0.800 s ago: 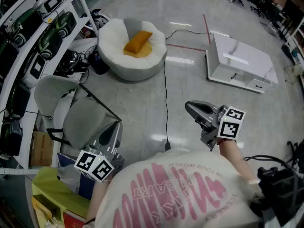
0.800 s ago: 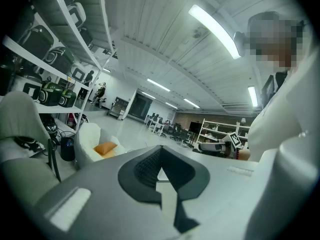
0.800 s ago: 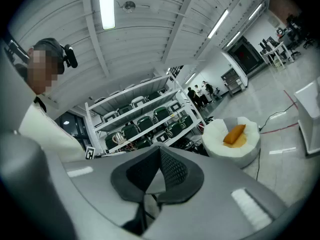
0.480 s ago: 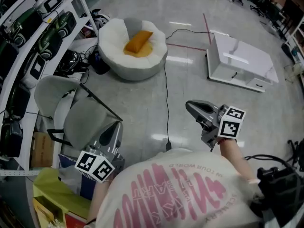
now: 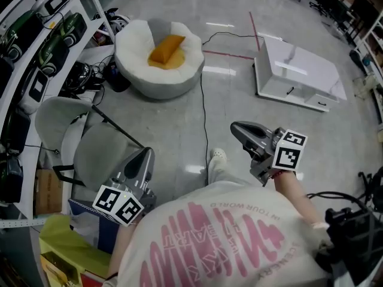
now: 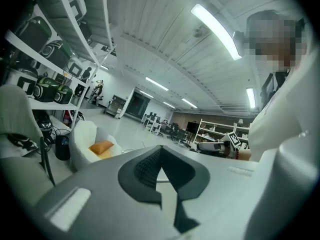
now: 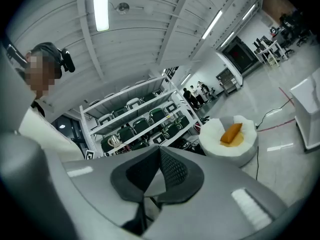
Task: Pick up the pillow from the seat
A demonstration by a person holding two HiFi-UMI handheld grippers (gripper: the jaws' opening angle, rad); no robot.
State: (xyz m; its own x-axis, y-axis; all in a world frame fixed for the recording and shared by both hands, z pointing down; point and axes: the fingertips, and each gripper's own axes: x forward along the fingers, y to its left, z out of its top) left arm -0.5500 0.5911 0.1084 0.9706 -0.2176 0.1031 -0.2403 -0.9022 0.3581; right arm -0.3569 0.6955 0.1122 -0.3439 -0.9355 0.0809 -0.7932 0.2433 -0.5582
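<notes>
An orange pillow (image 5: 166, 49) lies in the hollow of a white round beanbag seat (image 5: 139, 70) on the floor, far ahead and to the left. The pillow (image 6: 101, 147) shows small in the left gripper view, and the pillow (image 7: 231, 133) sits on the seat (image 7: 245, 151) in the right gripper view. My left gripper (image 5: 147, 155) is held low at the left, shut and empty. My right gripper (image 5: 235, 128) is held out at the right, shut with nothing in it. Both are well short of the seat.
Shelves with green cases (image 5: 57, 37) run along the left. A grey chair (image 5: 90, 145) stands by my left gripper. A black cable (image 5: 204, 118) crosses the floor between seat and me. A low white cabinet (image 5: 296, 70) lies to the right. My shoe (image 5: 216, 160) shows ahead.
The view has shifted forward: the seat and cabinet sit slightly higher and left, and a shoe has come into sight. Both grippers keep their pose, still shut.
</notes>
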